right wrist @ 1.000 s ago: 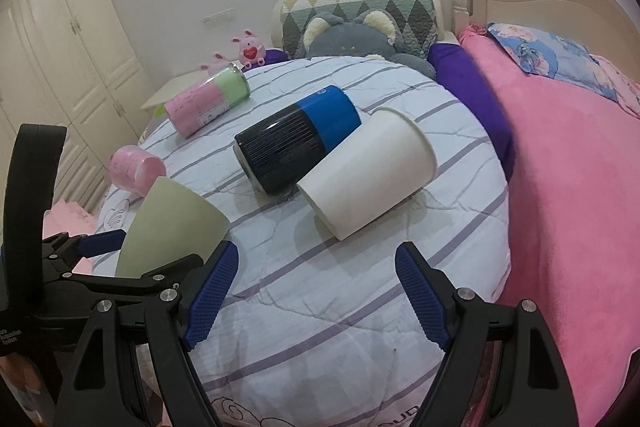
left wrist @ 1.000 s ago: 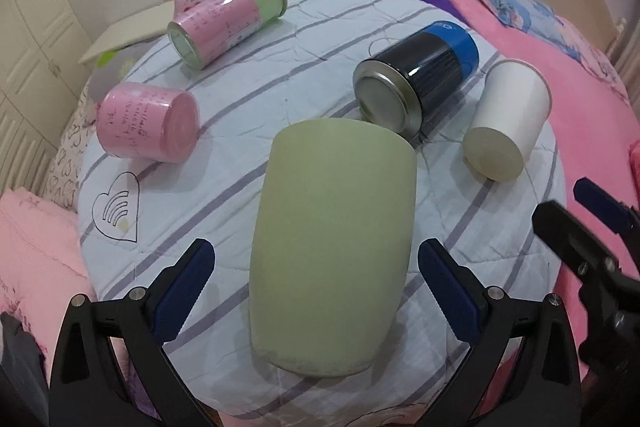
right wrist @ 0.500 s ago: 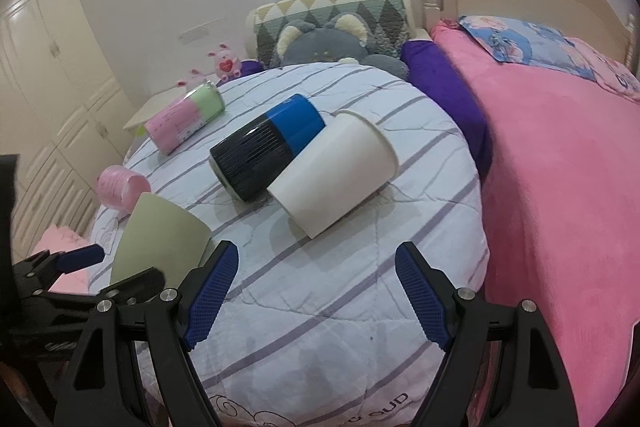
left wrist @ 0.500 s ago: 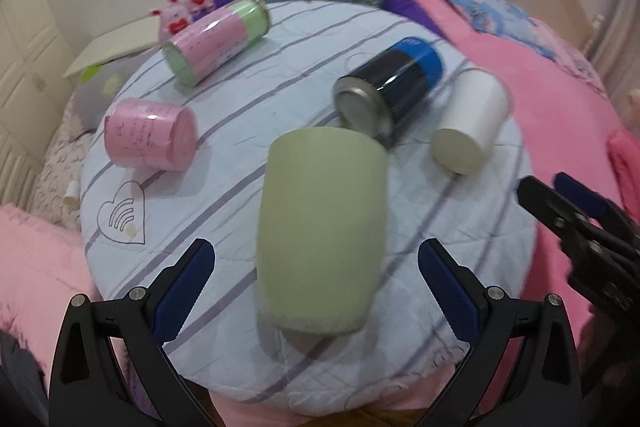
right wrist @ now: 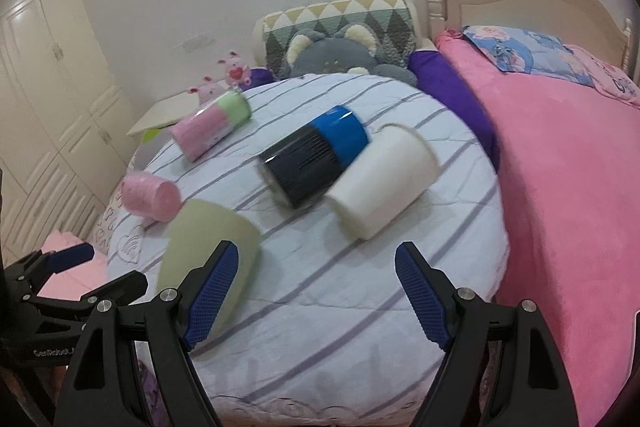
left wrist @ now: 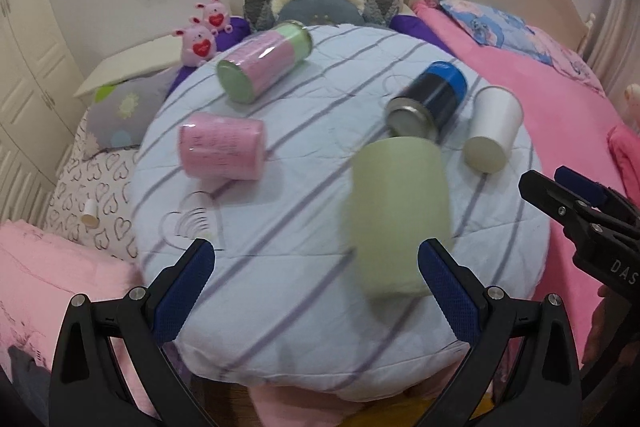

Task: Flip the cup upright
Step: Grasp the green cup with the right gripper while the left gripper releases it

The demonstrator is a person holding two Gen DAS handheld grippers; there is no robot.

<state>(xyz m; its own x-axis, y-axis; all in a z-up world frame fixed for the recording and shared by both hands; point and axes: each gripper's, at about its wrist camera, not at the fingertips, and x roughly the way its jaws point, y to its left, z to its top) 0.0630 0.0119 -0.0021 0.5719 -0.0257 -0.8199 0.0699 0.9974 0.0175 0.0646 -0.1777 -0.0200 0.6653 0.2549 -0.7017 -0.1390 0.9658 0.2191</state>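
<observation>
Surface: round table in a striped pale-blue cover, bed alongside.
Green cup: on its side, near front edge, base toward the cameras, blurred.
Neighbours: black-and-blue can just behind it, white cup beside the can, pink cup and pink-green canister further left; all lying down.
Left gripper: jaws spread, holding nothing, green cup near its right finger.
Right gripper: jaws spread, holding nothing.
</observation>
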